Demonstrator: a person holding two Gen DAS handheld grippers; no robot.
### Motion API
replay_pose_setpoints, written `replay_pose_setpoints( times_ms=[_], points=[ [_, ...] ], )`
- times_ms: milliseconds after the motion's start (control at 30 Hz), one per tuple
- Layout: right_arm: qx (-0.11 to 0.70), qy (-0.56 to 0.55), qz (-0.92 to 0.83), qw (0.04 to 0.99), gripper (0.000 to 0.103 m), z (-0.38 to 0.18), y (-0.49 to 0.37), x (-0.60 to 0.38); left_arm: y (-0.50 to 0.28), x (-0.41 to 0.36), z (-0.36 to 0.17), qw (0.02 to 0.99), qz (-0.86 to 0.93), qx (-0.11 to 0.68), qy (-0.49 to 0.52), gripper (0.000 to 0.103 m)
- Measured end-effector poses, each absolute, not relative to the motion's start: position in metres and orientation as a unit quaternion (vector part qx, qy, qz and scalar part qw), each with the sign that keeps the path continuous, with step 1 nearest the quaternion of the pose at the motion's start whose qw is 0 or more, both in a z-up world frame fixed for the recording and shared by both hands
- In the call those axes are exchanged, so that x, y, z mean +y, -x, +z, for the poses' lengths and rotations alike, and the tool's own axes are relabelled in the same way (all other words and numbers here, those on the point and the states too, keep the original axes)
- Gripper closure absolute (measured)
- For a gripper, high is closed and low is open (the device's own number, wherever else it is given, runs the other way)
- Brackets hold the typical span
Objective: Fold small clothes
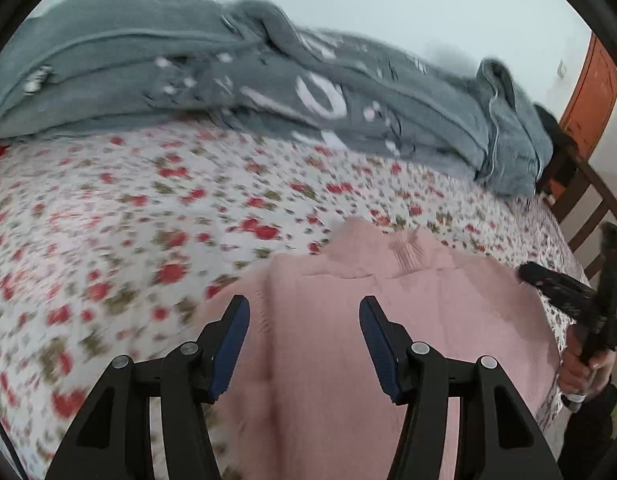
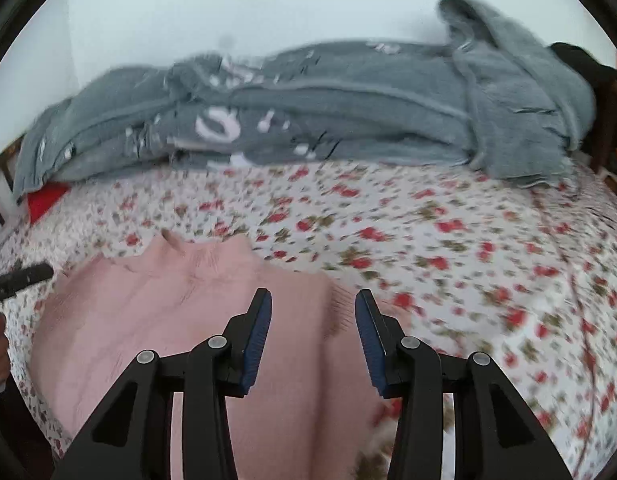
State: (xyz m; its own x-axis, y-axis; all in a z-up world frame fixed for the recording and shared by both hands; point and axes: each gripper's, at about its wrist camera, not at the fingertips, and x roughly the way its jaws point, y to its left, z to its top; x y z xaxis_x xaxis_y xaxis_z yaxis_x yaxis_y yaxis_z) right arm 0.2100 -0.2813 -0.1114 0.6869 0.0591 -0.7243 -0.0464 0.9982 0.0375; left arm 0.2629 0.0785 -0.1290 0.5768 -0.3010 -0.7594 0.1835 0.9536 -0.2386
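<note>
1. The pink knit garment (image 1: 388,320) lies flat on the floral bed sheet (image 1: 128,220), filling the lower centre of the left view and the lower left of the right view; its side parts look already turned in.
2. The left tool (image 1: 304,328) hangs over it, jaws parted, gripping nothing.
3. The right tool (image 2: 313,320) is likewise parted and empty, over the garment's edge.
4. Judged: a fold has been released; a final fold probably remains.
5. A grey blanket (image 2: 348,100) lies across the upper frame.
</note>
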Motion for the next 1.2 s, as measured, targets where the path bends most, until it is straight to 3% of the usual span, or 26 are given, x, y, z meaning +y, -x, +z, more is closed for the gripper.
replay_pose_setpoints(
  times_ms=[67, 100, 133, 167, 200, 333, 467, 567, 667, 733, 800, 933, 1200],
  points=[
    [0.436, -0.015, 0.038, 0.899, 0.060, -0.133, -0.235, -0.277, -0.280, 0.070, -0.141, 0.874, -0.128, 0.465, 0.052, 0.048],
    [0.460, -0.019, 0.043, 0.887, 0.065, -0.143, -0.245, -0.277, -0.287, 0.068, -0.148, 0.869, -0.117, 0.478, 0.045, 0.060],
    [0.486, -0.023, 0.043, 0.873, 0.081, -0.155, -0.253, -0.277, -0.294, 0.067, -0.156, 0.866, -0.098, 0.489, 0.040, 0.074],
    [0.499, -0.026, 0.041, 0.865, 0.088, -0.163, -0.260, -0.278, -0.297, 0.070, -0.162, 0.864, -0.084, 0.494, 0.040, 0.095],
    [0.487, -0.029, 0.047, 0.871, 0.098, -0.162, -0.259, -0.279, -0.299, 0.077, -0.167, 0.864, -0.079, 0.495, 0.059, 0.095],
    [0.420, -0.023, 0.057, 0.905, 0.098, -0.135, -0.243, -0.282, -0.291, 0.114, -0.167, 0.871, -0.109, 0.449, 0.168, 0.096],
    [0.433, -0.031, 0.053, 0.899, 0.098, -0.138, -0.252, -0.288, -0.296, 0.113, -0.181, 0.868, -0.085, 0.470, 0.137, 0.095],
    [0.484, -0.032, 0.043, 0.874, 0.098, -0.166, -0.271, -0.289, -0.294, 0.107, -0.186, 0.871, -0.085, 0.471, 0.110, 0.088],
    [0.482, -0.025, 0.041, 0.875, 0.093, -0.162, -0.269, -0.289, -0.289, 0.110, -0.179, 0.874, -0.086, 0.470, 0.090, 0.066],
    [0.466, -0.022, 0.018, 0.884, 0.088, -0.146, -0.260, -0.291, -0.282, 0.121, -0.171, 0.878, -0.097, 0.459, 0.099, 0.060],
    [0.442, -0.022, 0.001, 0.897, 0.080, -0.131, -0.247, -0.289, -0.273, 0.136, -0.164, 0.881, -0.100, 0.448, 0.112, 0.046],
    [0.401, -0.013, 0.012, 0.916, 0.064, -0.105, -0.215, -0.265, -0.258, 0.163, -0.170, 0.864, -0.129, 0.460, 0.156, 0.045],
    [0.380, -0.001, 0.111, 0.918, 0.064, -0.130, -0.154, -0.175, -0.224, 0.167, -0.199, 0.820, -0.212, 0.468, 0.253, 0.039]
  ],
)
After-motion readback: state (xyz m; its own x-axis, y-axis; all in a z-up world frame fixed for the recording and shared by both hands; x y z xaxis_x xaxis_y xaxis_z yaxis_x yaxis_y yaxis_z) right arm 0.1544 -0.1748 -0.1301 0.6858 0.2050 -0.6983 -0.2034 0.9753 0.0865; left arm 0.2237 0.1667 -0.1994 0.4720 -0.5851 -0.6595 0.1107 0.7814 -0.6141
